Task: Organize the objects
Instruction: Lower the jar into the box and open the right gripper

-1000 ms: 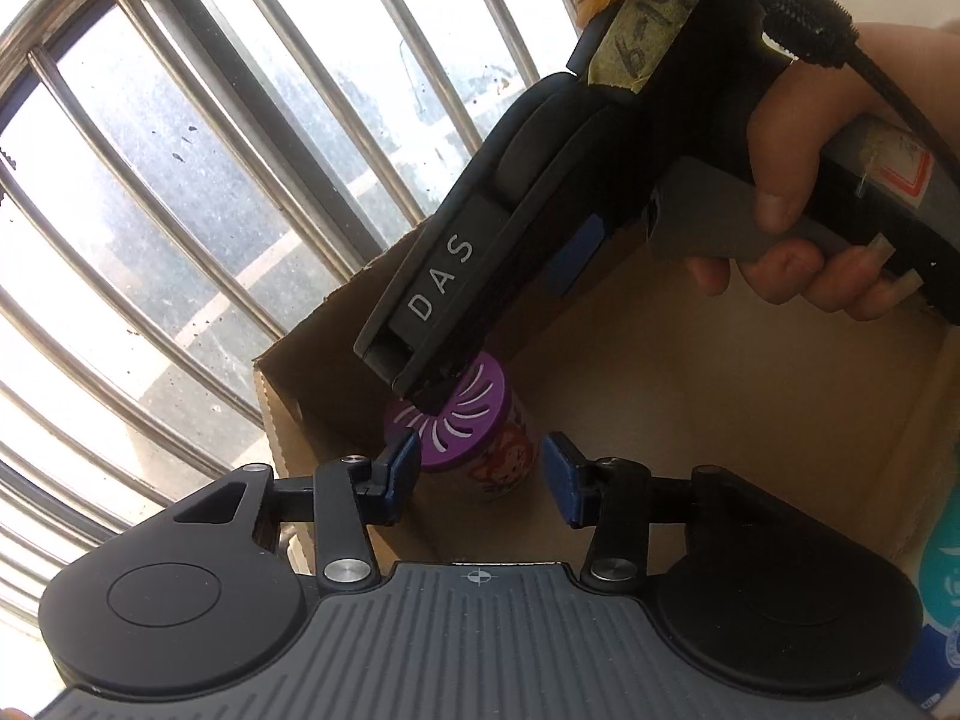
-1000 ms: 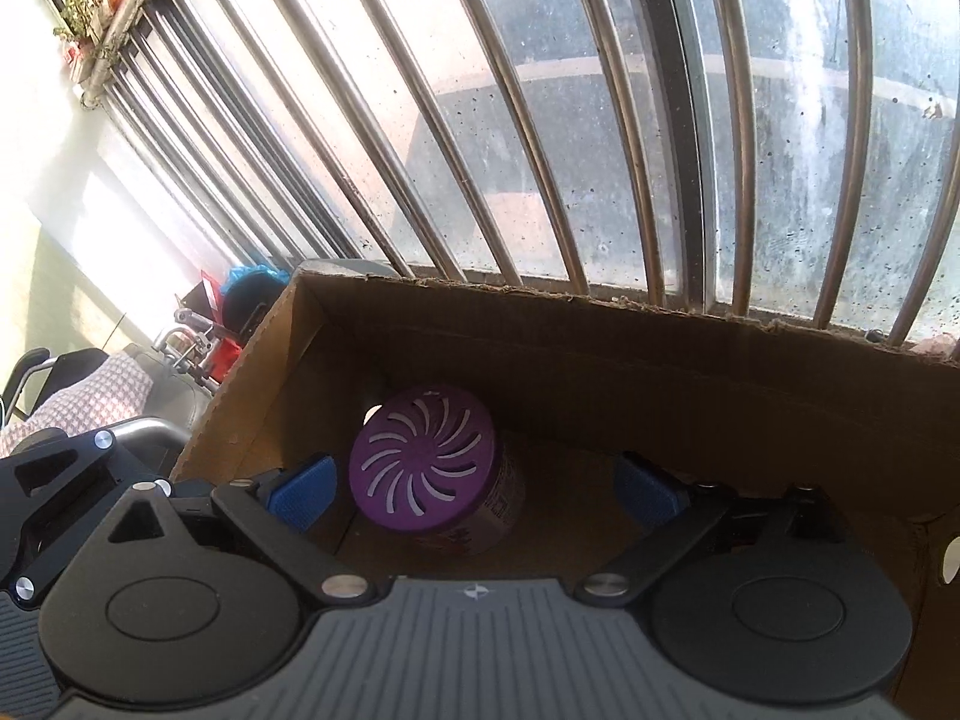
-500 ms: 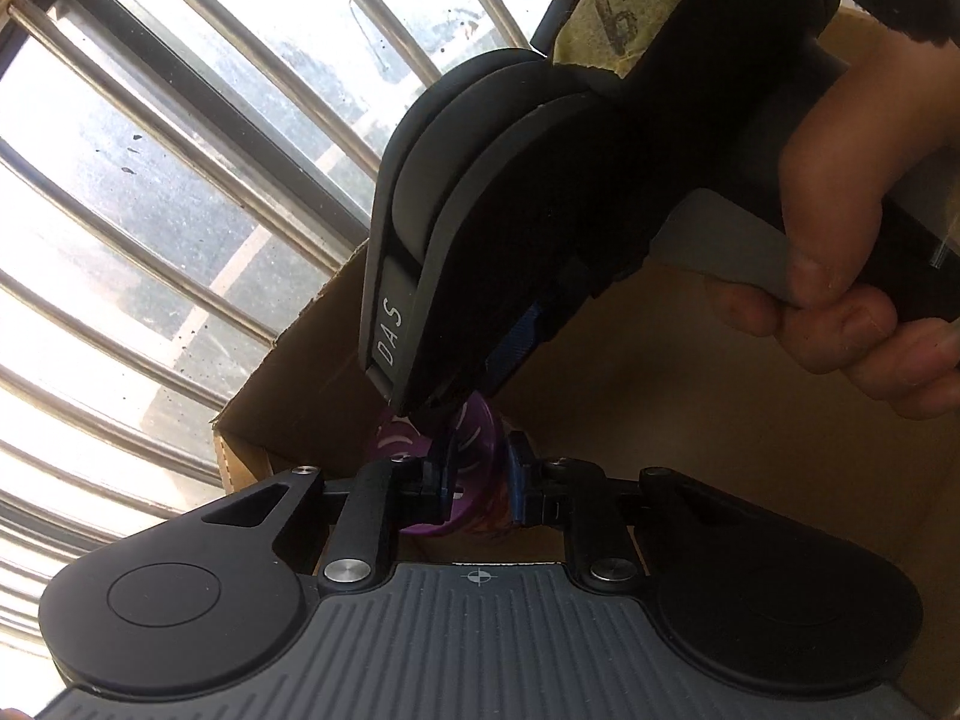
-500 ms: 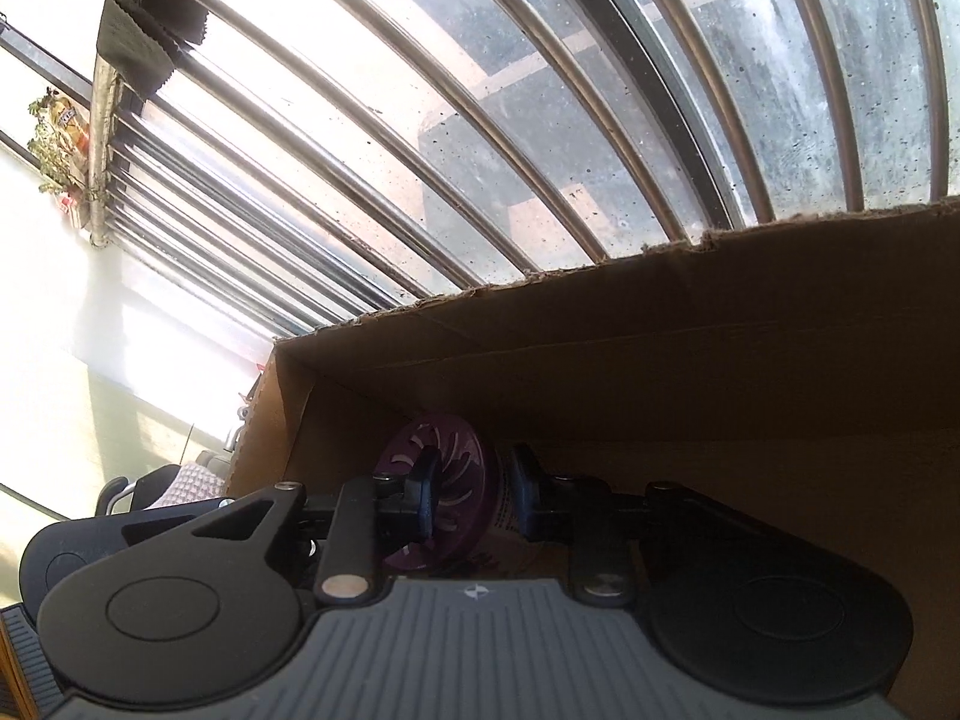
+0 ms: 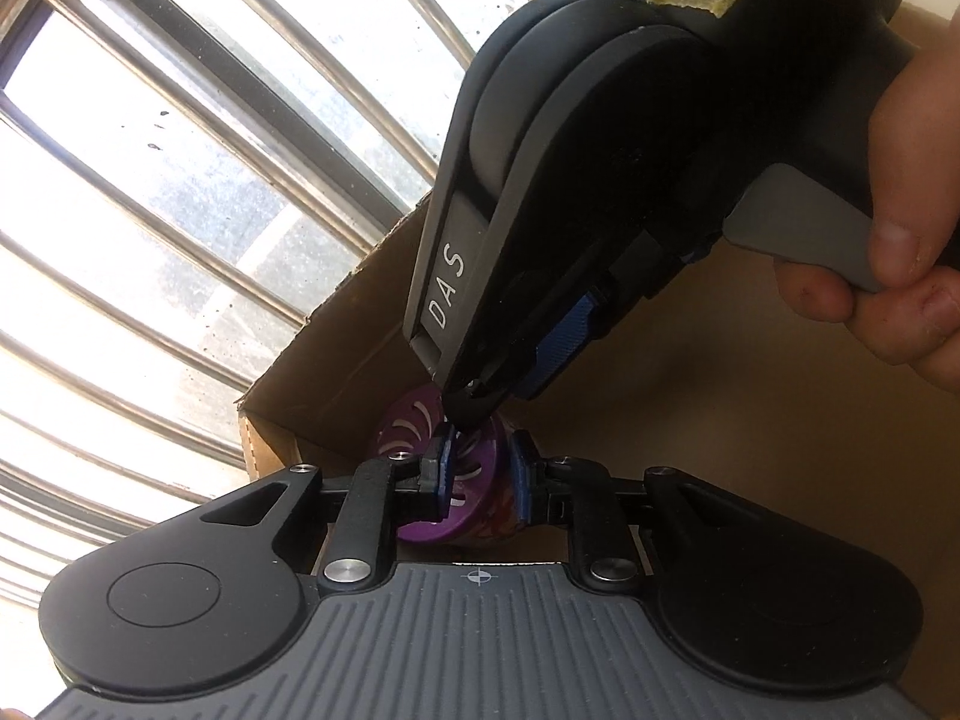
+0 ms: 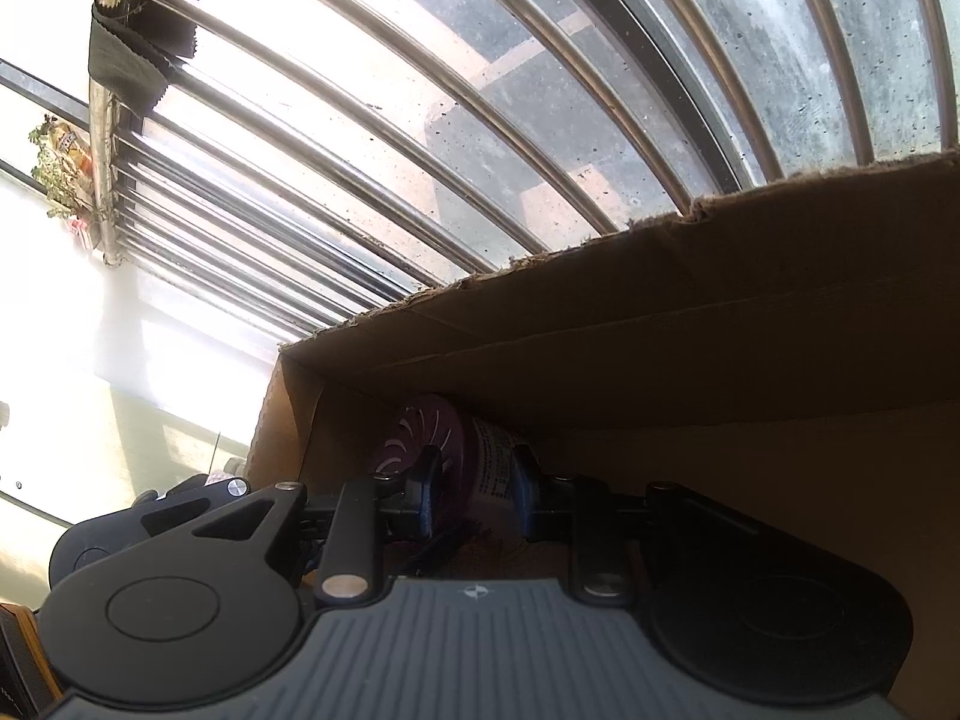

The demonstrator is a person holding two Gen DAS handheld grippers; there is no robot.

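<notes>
Both the left hand-held gripper and the right hand-held gripper were closed, apparently on the purple-lidded can in the cardboard box; pulling apart could make it slip.

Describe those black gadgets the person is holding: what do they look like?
Each is a handheld tool of matte black plastic, with a ribbed grey top, two round discs, silver screws and two short fingers with blue pads. The left gripper shows this. The right gripper bears white letters DAS, a grey trigger, a tape label with handwriting and a black cable. No sleeve shows.

Matt brown cardboard box, glossy purple plastic lid, shiny metal window bars
</notes>
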